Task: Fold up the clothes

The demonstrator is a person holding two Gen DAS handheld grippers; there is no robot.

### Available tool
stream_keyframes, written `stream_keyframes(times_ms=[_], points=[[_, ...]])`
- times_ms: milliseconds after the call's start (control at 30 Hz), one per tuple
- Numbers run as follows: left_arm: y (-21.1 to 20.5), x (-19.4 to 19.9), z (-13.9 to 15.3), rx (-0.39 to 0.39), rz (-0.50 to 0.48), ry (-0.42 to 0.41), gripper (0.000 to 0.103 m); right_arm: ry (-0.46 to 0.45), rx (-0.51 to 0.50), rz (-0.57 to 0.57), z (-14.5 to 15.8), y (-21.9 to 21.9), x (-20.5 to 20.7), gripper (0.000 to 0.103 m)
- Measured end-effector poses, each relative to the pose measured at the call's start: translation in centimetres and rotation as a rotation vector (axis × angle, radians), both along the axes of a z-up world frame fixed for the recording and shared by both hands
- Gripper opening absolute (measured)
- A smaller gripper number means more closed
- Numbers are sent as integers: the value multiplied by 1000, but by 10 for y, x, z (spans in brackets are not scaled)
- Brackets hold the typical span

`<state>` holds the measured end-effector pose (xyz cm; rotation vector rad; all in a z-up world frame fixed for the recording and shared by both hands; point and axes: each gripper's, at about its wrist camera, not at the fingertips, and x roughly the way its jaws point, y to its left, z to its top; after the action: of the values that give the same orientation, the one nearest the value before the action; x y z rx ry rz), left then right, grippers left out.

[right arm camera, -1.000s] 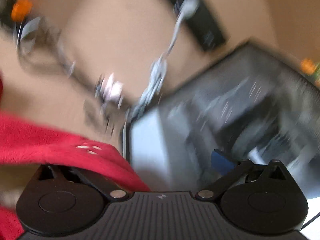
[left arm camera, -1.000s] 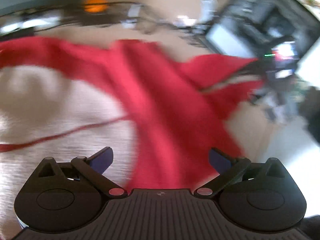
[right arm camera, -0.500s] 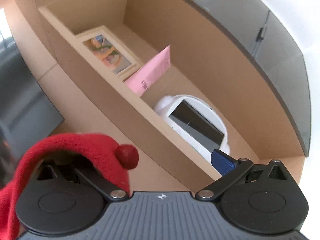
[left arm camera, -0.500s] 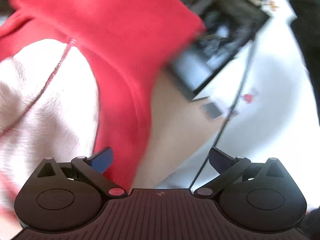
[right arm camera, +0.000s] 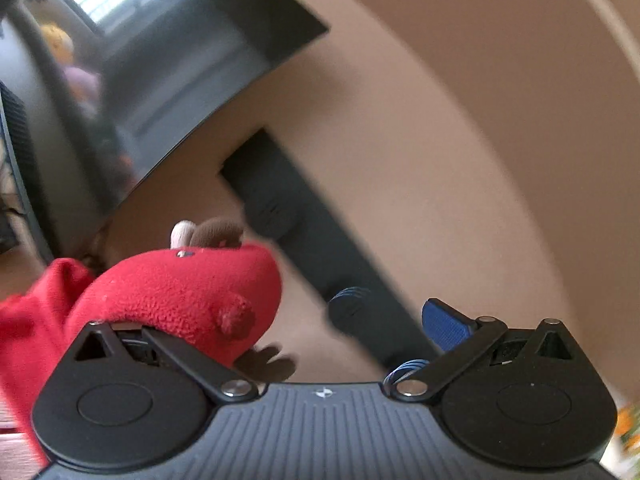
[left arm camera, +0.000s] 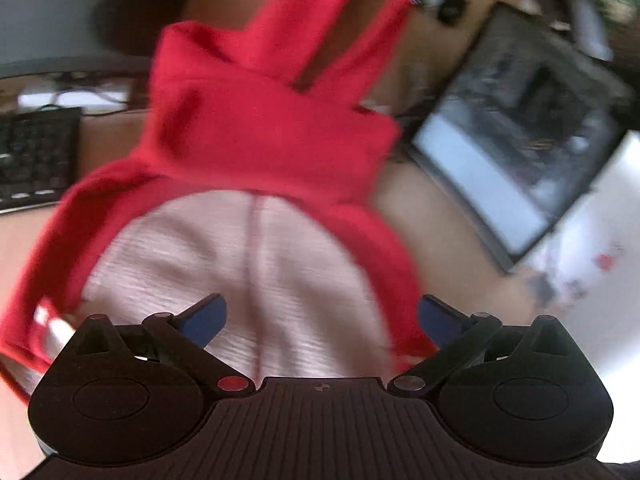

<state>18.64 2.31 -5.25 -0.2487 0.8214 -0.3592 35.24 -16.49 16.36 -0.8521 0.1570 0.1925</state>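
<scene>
Red garment [left arm camera: 260, 128] hanging lengthwise, pale lining outward — left gripper [left arm camera: 322, 318] wide, right gripper [right arm camera: 340, 316] wide, cloth-draped.

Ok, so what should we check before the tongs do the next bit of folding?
1. Left tongs open, ready to grab: ok.
2. Red fleece garment with pale lining lying flat: not ok, it is bunched and lifted.
3. Right tongs clamped on the fleece: not ok, they stand open and the fleece only drapes over one finger.
4. Black keyboard clear of the fleece: cannot tell, too blurred.
5. A clean edge to grab: cannot tell.
</scene>
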Motion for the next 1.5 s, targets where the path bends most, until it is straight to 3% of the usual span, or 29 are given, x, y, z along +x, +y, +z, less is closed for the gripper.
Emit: stream_keyframes(times_ms=[133,300,433,567,733,933,1067,1133,1200,1267,1333,1433,1500], points=[[18,25,-17,48,75,53,103,165,58,34,-7,-16,-4,103],[34,43,-31,65,89,83,103,526,262,54,-59,-37,-15,103],[37,35,-33,72,69,81,103,654,289,-9,-134,-41,-28,103],[34,14,-34,117,57,90,103,797,415,-68,-196,-45,-46,103],[28,-32,-27,115,75,145,103,939,520,-79,-236,-44,-56,103],[14,-85,-20,14,15,271,103,876,441,30,-247,-23,-58,103],[4,-81,-16,55,-31,275,103,862,438,14,-239,-21,-58,103],[5,-71,-10,58,-15,269,103,782,440,11,-225,-25,-70,103],[11,-65,4,72,8,212,103,658,414,17,-210,-29,-85,103],[18,-63,20,122,49,128,103,591,370,18,-205,-26,-91,103],[24,-61,34,190,97,50,103,584,341,22,-206,-18,-86,103],[24,-54,38,343,162,10,103,555,351,21,-203,-6,-79,103],[24,-51,38,433,188,5,103,432,354,4,-180,3,-64,103]])
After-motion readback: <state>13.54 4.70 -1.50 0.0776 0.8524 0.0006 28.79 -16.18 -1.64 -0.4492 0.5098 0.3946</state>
